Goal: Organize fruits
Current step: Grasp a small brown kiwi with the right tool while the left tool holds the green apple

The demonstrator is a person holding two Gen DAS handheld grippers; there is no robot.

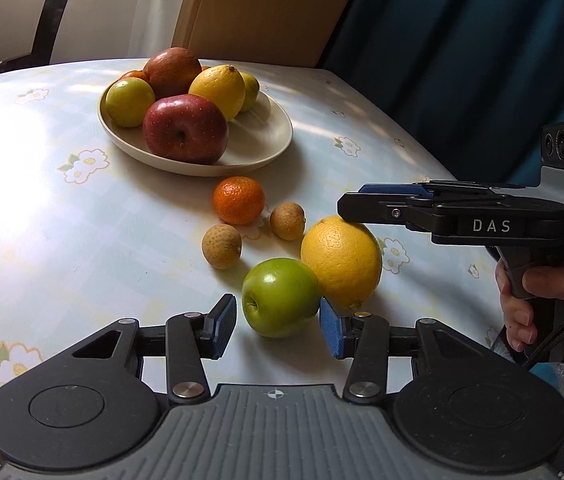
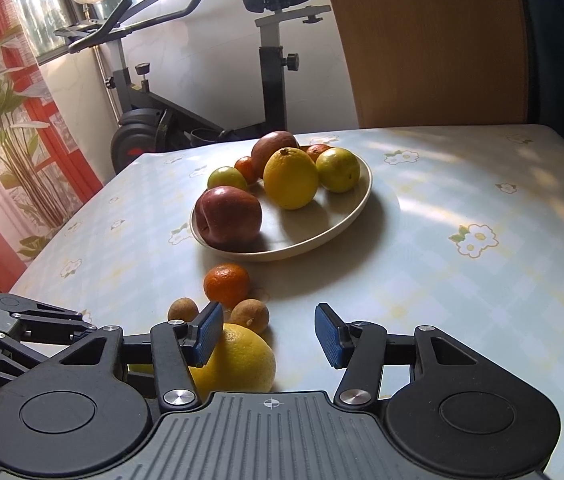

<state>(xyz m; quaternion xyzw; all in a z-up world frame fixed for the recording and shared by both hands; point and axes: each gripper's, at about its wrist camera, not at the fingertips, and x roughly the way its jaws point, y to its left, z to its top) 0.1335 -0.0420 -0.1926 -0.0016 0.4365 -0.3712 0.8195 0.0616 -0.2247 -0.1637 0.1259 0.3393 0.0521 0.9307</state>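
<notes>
Lettering reading "DAS" is seen in white on the side of the right claw (image 1: 352, 200) in the left wrist view; on the left claw (image 2: 85, 326), at the left edge of the right wrist view, only the fragment "Cen" can be made out.

The left claw (image 1: 277, 326) is spread, its blue pads standing either side of the green apple (image 1: 279, 297); the right pad is just beside the apple's skin, the left pad is apart from it, and nothing is pinched. The right claw (image 2: 269, 334) is likewise spread and empty. Its left pad hangs over the large yellow citrus (image 2: 237, 360), which lies on the bench (image 2: 462, 280) touching the green apple. Whether that pad touches the citrus cannot be told.

Near these, a mandarin (image 1: 238, 200) and two small brown fruits (image 1: 221, 246) (image 1: 287, 221) lie loose on the flowered bench cover. Beyond them a cream plate (image 1: 265, 148) holds a red apple (image 1: 185, 128), a lemon (image 1: 217, 90), a darker red fruit, green fruits and mandarins.

Only the left wrist view shows the green apple and a hand (image 1: 530, 300) gripping the right claw's handle. Only the right wrist view shows an exercise bike (image 2: 209, 80), a window and a leafy plant (image 2: 1, 112).
</notes>
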